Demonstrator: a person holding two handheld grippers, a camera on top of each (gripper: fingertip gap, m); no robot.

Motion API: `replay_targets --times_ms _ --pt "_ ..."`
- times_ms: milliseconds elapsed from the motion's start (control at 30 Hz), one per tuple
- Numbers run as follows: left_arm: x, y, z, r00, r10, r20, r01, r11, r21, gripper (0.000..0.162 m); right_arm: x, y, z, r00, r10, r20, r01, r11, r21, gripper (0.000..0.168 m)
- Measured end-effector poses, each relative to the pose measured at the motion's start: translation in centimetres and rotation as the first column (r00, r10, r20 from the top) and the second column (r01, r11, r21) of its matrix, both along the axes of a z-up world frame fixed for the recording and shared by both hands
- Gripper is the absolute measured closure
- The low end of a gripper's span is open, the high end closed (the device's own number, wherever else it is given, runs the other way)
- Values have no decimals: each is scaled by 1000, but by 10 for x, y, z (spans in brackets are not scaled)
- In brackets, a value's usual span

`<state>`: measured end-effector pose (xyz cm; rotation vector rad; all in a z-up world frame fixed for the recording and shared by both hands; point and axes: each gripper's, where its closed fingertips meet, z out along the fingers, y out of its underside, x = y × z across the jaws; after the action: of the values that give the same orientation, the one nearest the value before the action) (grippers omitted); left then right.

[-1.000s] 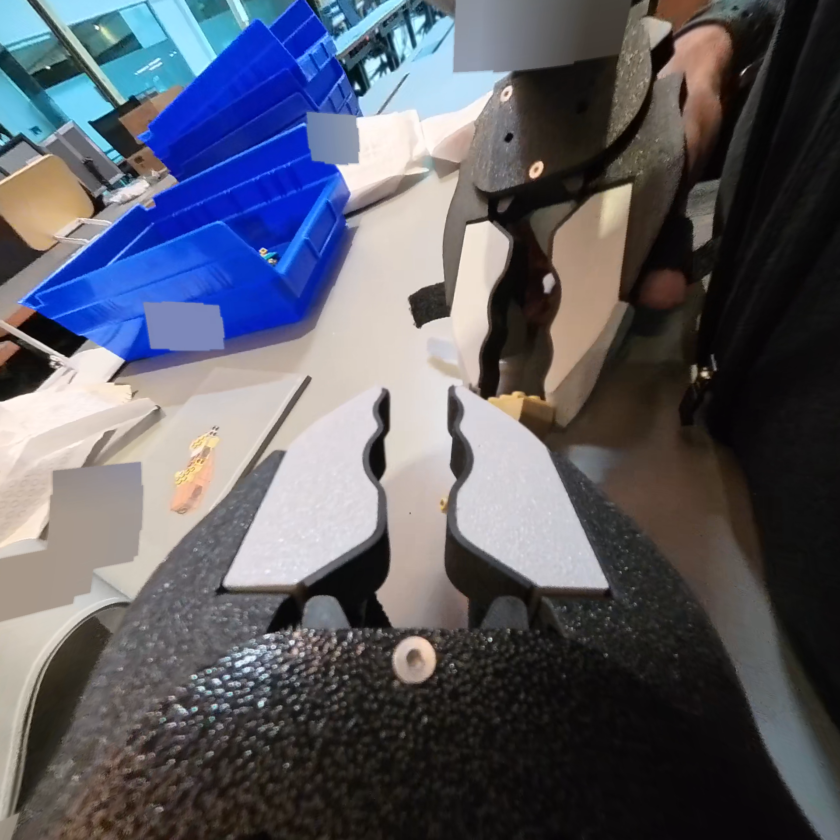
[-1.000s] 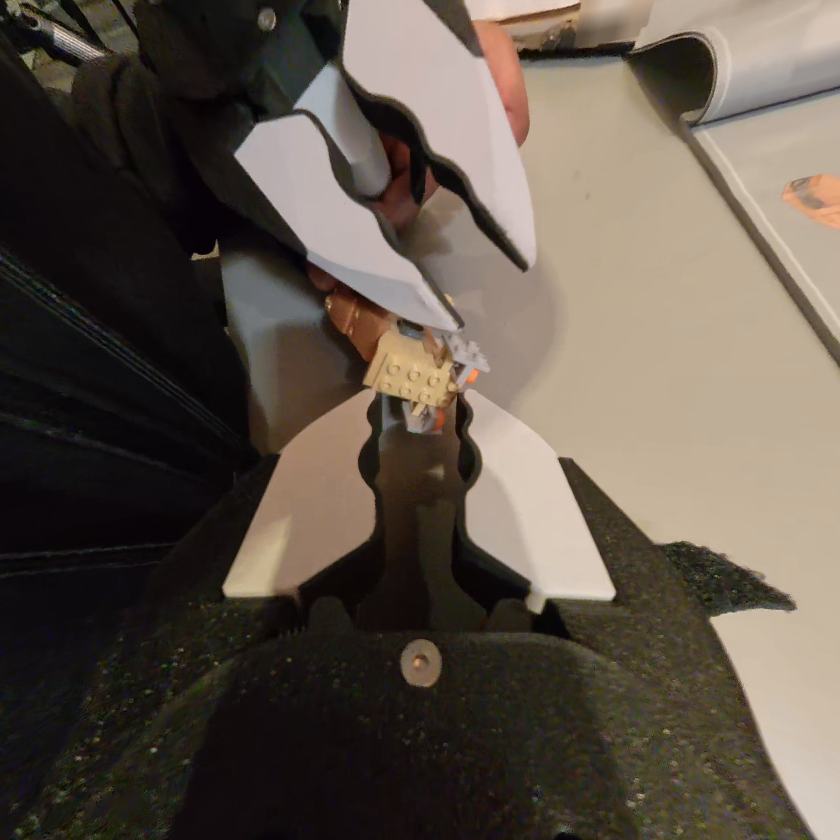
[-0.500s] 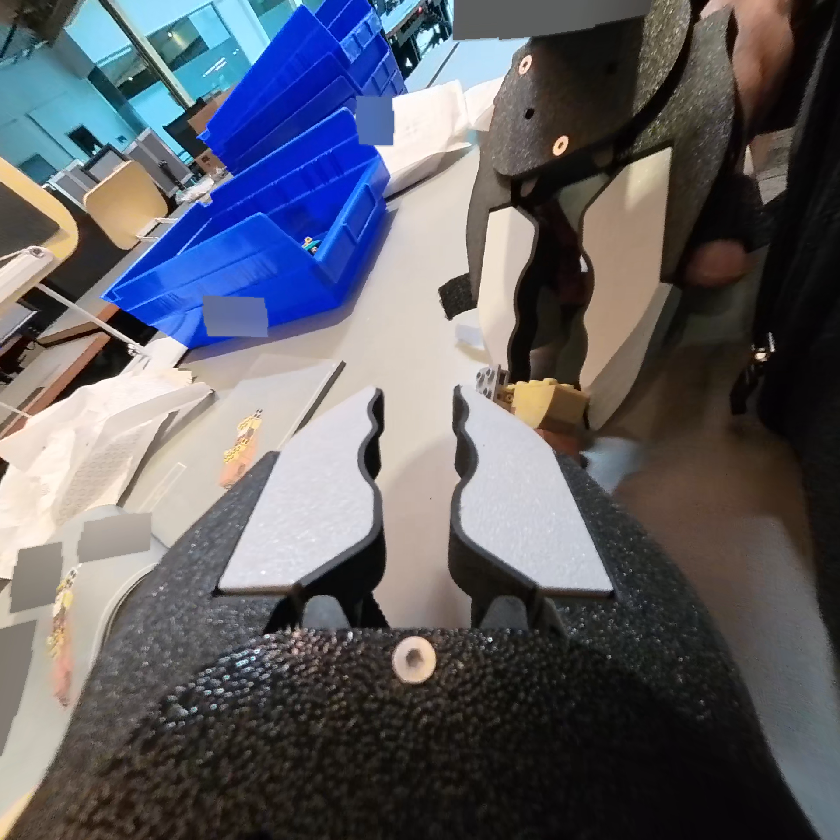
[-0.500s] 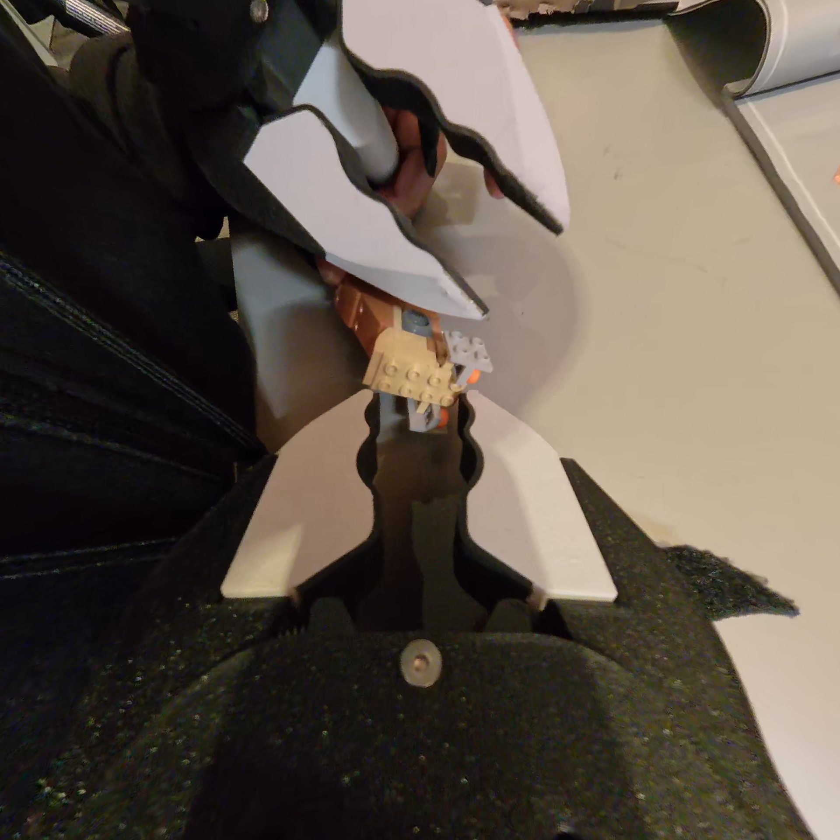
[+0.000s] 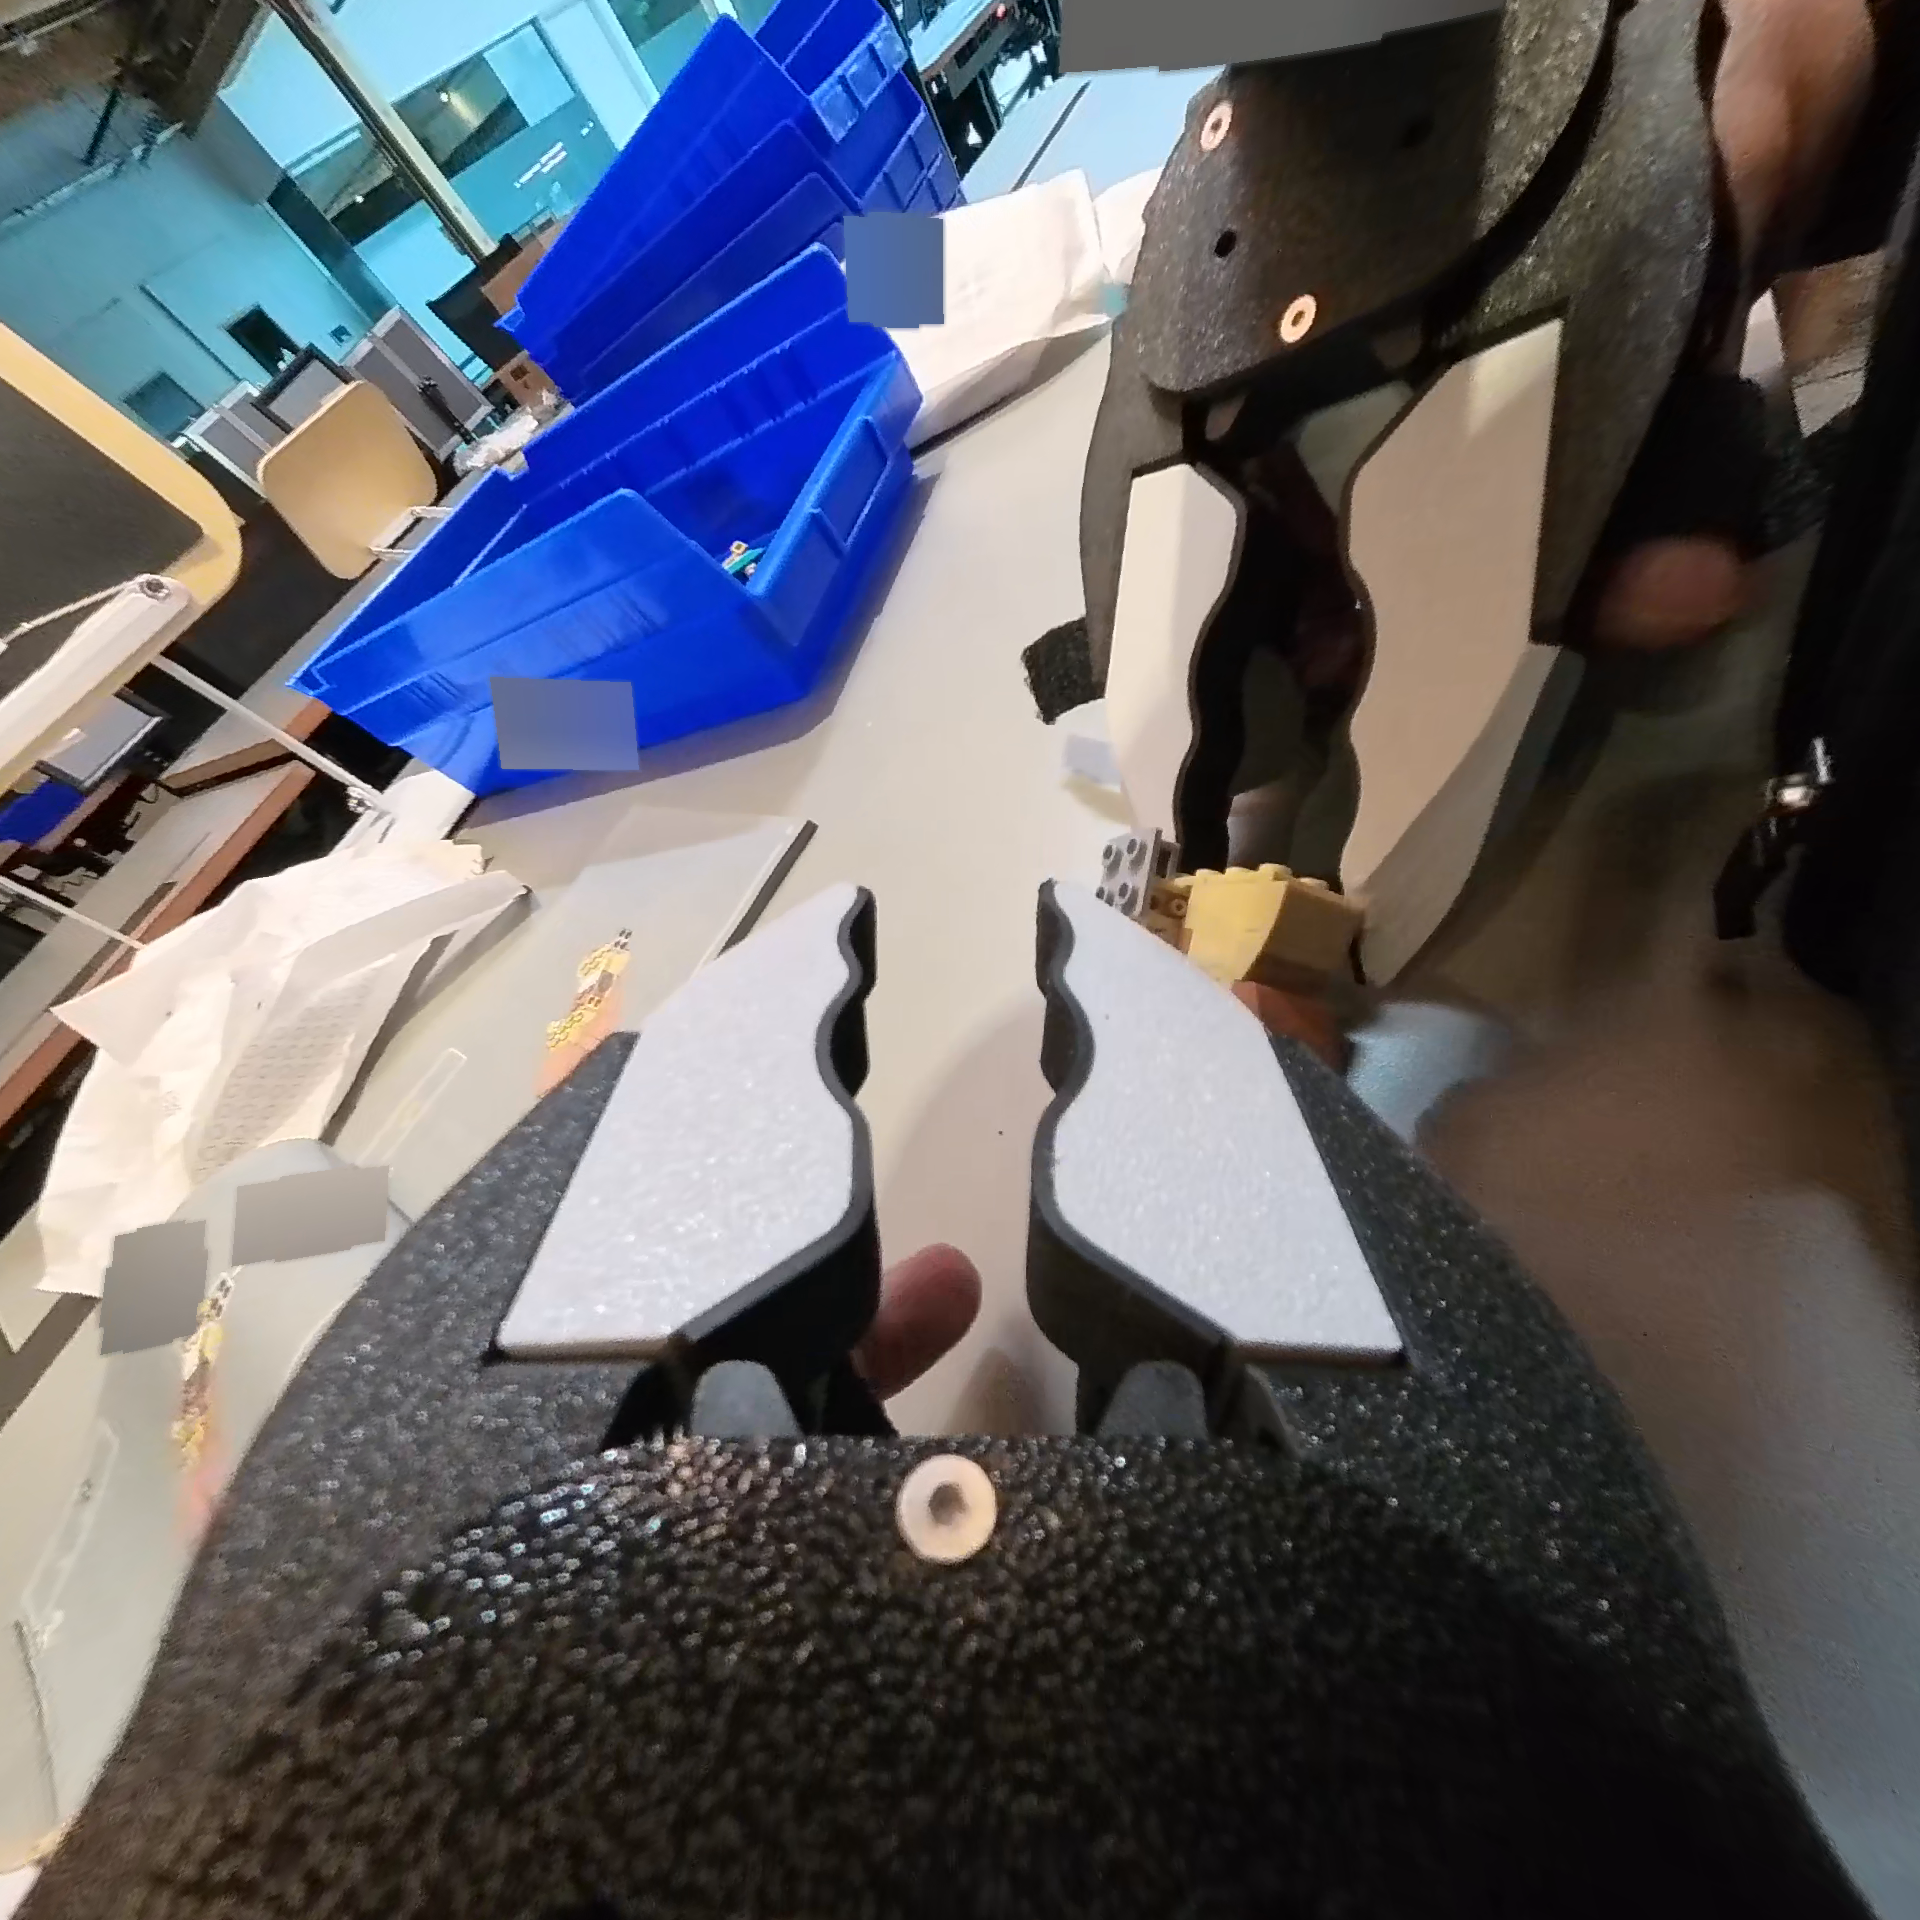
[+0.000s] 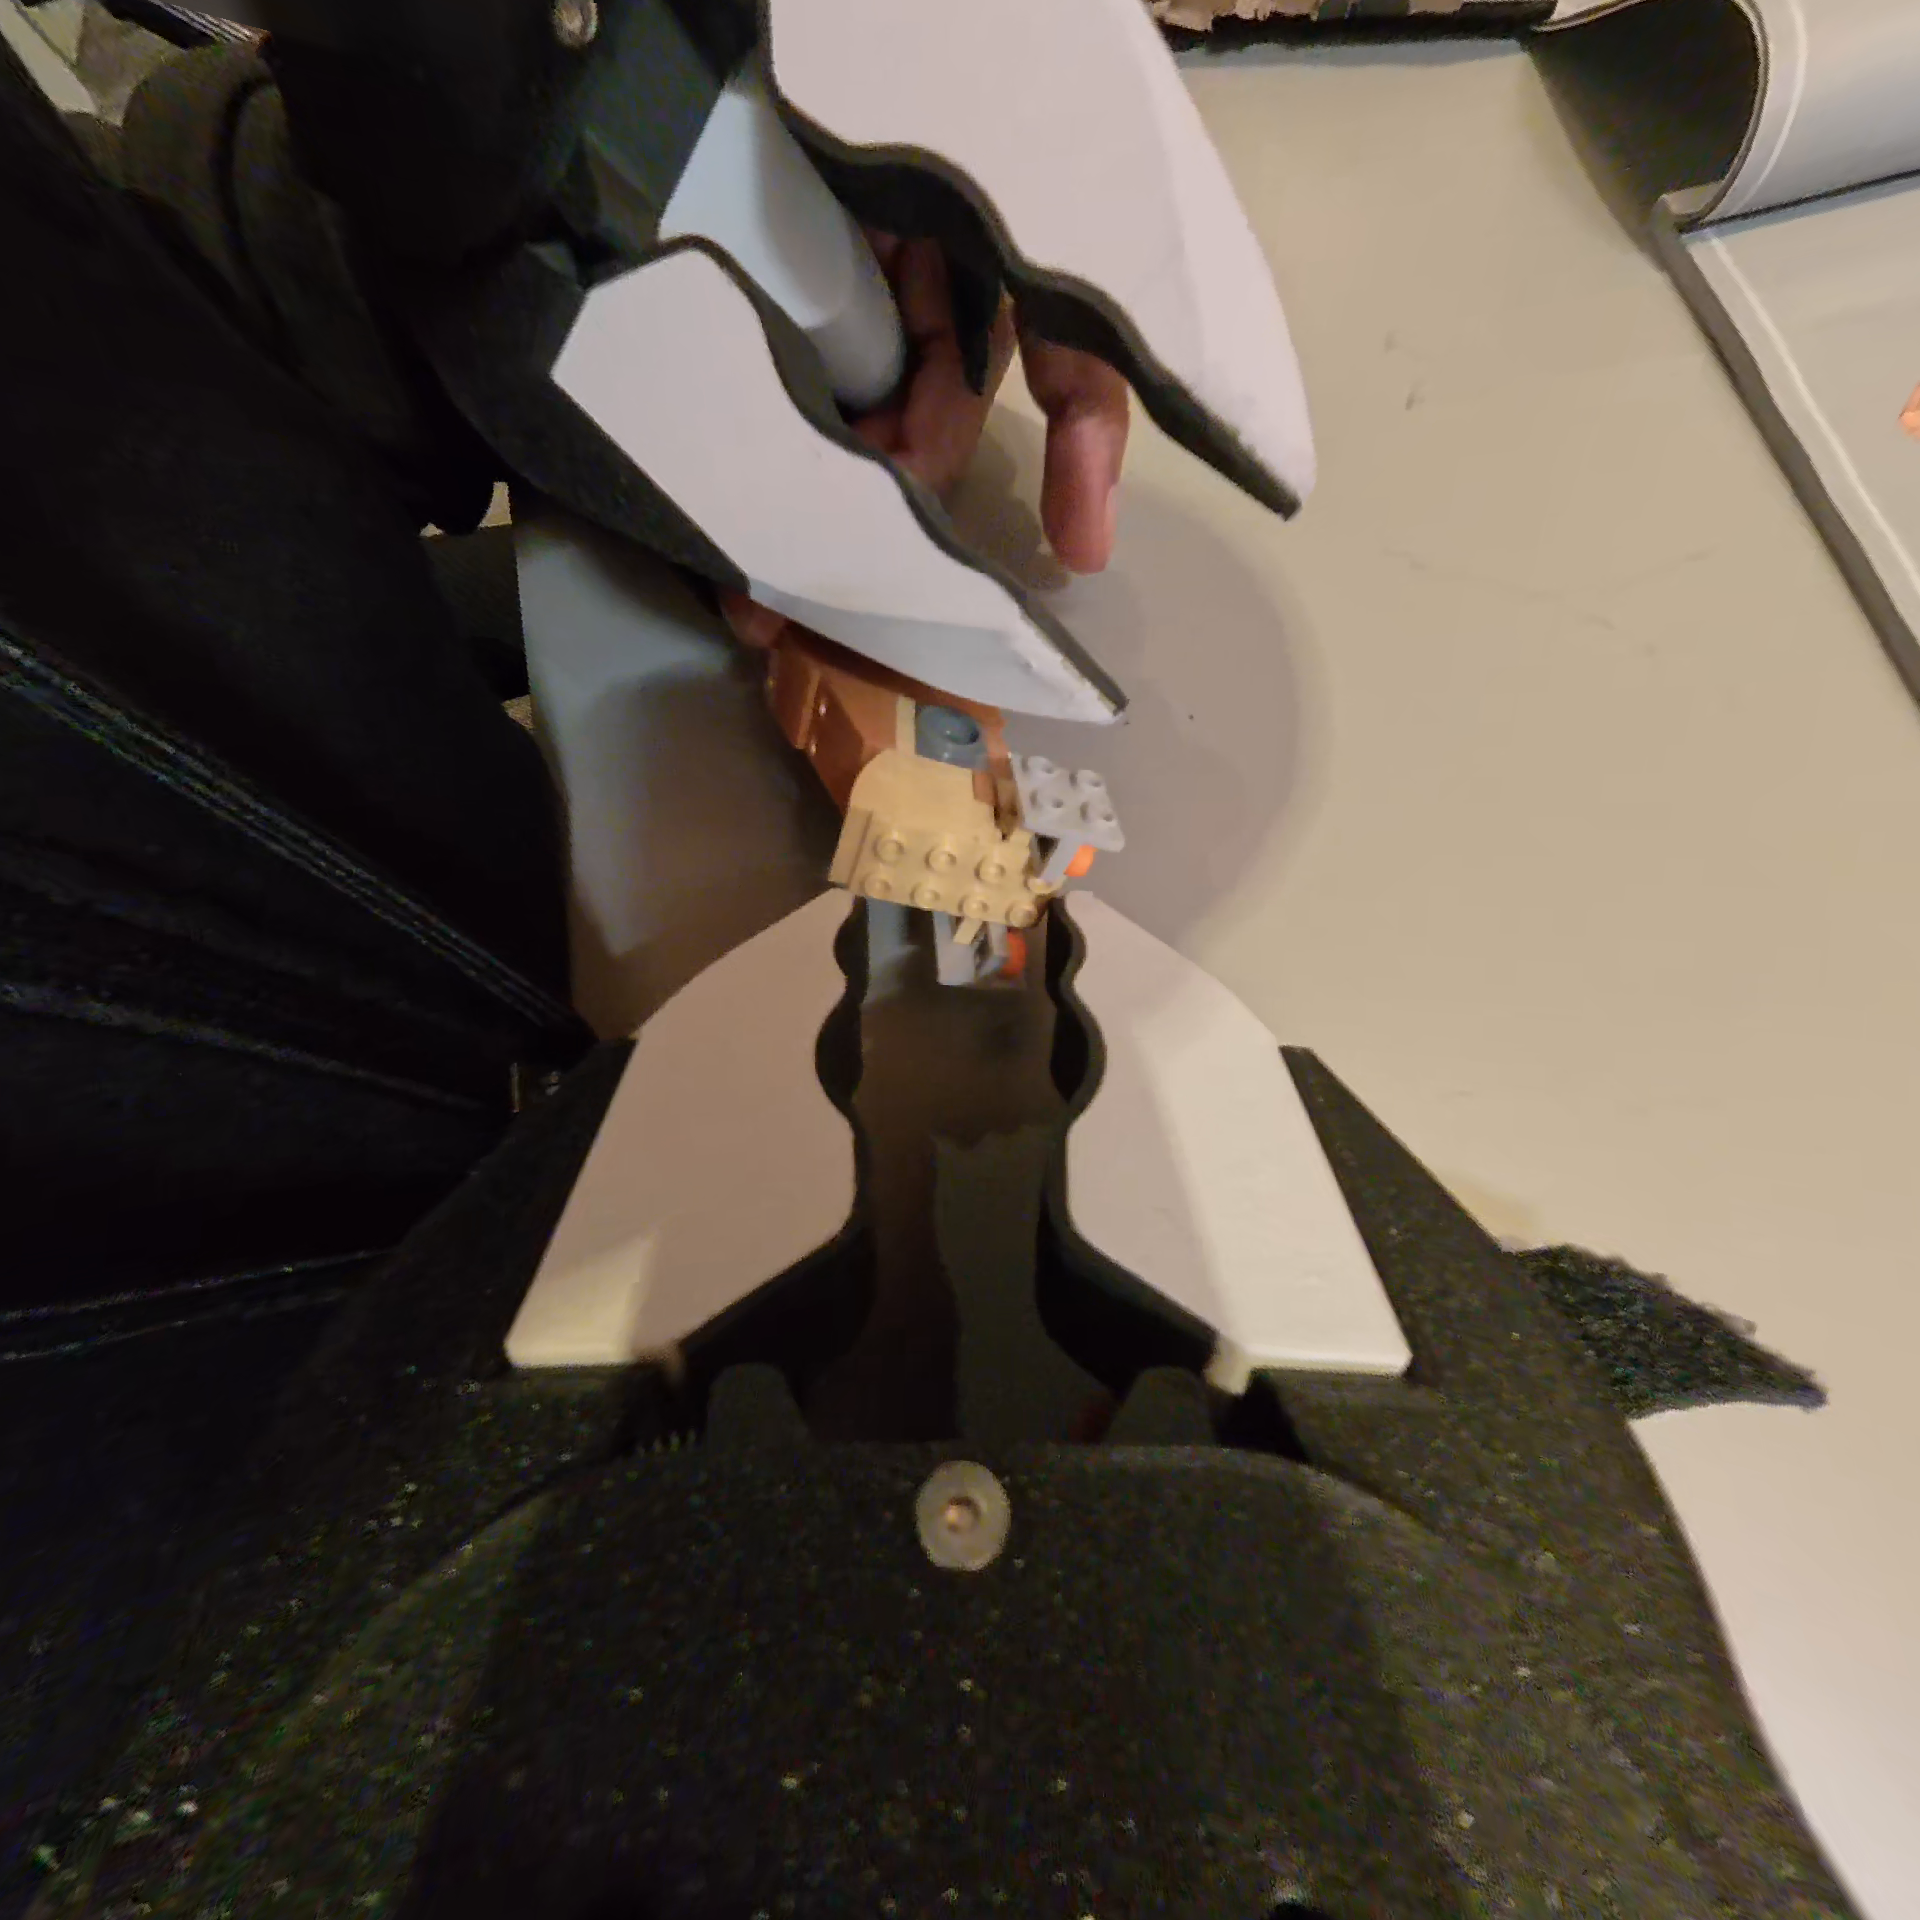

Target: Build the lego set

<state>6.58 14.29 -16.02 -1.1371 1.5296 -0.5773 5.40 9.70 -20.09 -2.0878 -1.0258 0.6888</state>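
Note:
A small lego assembly (image 6: 940, 857) of tan, brown and light grey bricks with orange bits is held at the tips of my right gripper (image 6: 956, 925), which is shut on its grey lower part above the grey table (image 6: 1507, 831). In the left wrist view the assembly (image 5: 1242, 920) hangs under the right gripper (image 5: 1268, 904), just right of my left gripper (image 5: 956, 904). The left gripper is open and empty. In the right wrist view the left gripper (image 6: 1205, 613) hovers over the assembly's brown end without gripping it. A person's finger (image 6: 1081, 457) shows between its fingers.
Blue bins (image 5: 644, 623) stand at the back left, one with a few small pieces inside. An open instruction booklet (image 5: 665, 914) and crumpled white paper bags (image 5: 260, 987) lie on the left. The person's dark clothing (image 6: 208, 727) is close beside the grippers.
My left gripper has tilted and its jaws stand a little wider. The right gripper has brought the assembly nearer, so it sits beside the left gripper's right fingertip.

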Motion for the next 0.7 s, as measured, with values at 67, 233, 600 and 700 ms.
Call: replay_targets --times_ms 67,233,600,700 --pt "0 1 0 1000 5 2 -5 1000 12 133 0 1 0 1000 1 17 -2 1000 20 136" --pt "-2 2 3 999 21 30 -23 996 85 130 -1 0 -1 999 25 43 -28 998 54 135" --pt "-11 2 5 992 92 88 -113 954 277 130 -7 -7 -5 988 92 125 -108 985 135 138" --pt "-11 -2 3 993 77 86 -100 943 316 132 -8 -8 -8 980 89 175 -120 978 171 138"
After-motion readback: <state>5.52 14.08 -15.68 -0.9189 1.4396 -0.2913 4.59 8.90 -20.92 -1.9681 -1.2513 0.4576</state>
